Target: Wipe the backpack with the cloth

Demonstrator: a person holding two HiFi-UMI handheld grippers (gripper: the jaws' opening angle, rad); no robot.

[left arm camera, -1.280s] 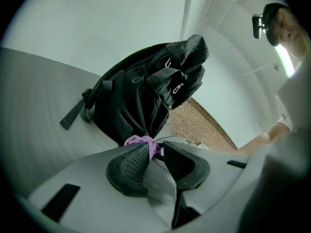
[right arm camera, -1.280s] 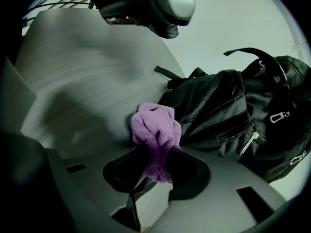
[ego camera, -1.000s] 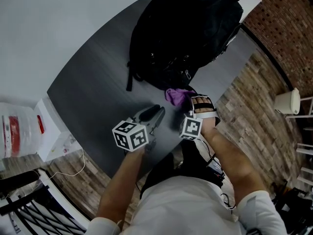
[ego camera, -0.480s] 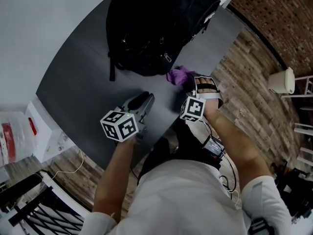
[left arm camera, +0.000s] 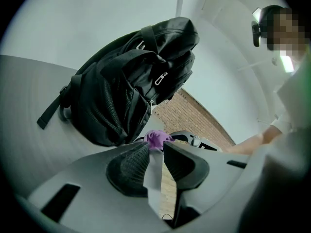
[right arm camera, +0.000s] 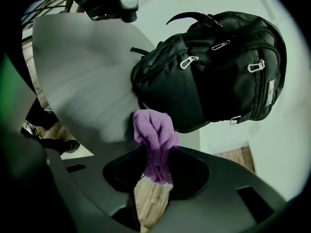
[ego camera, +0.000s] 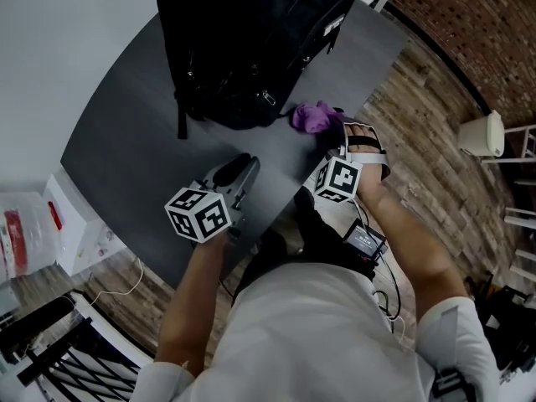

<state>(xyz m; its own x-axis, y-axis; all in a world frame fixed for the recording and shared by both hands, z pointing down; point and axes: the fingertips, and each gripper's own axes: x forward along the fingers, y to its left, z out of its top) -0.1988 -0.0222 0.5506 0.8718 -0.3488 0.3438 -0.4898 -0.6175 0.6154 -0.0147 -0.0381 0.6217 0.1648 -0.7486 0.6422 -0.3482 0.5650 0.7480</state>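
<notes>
— Purple cloth [ego camera: 314, 115]: where do you have it, going by the head view?

— It's bunched at the tip of your right gripper [ego camera: 335, 145], just beside the lower edge of the black backpack [ego camera: 243, 40]. The backpack lies on the grey table [ego camera: 109, 149]. Your left gripper [ego camera: 236, 172] hangs over bare table, apart from the backpack.

— And the left gripper view?

— Its jaws stand a narrow slit apart with nothing between them. Only the table edge and the floor [left arm camera: 167, 188] show through the gap. The backpack [left arm camera: 126, 91] sits beyond, zips towards you, with the cloth [left arm camera: 156, 139] low beside it.

— And the right gripper view?

— Your jaws are closed on the tail of the cloth [right arm camera: 154, 135]. Its bunched end stands up in front of the lower corner of the backpack [right arm camera: 214, 62]. I cannot tell whether it touches the fabric.

— So how far along am I?

— I'd judge you're at the very start. You have the cloth gripped and at the backpack, but no view shows a wiped patch. The front, the pockets and the top are all left to do. Your left gripper is free, so you could steady the backpack with it while you stroke.
</notes>
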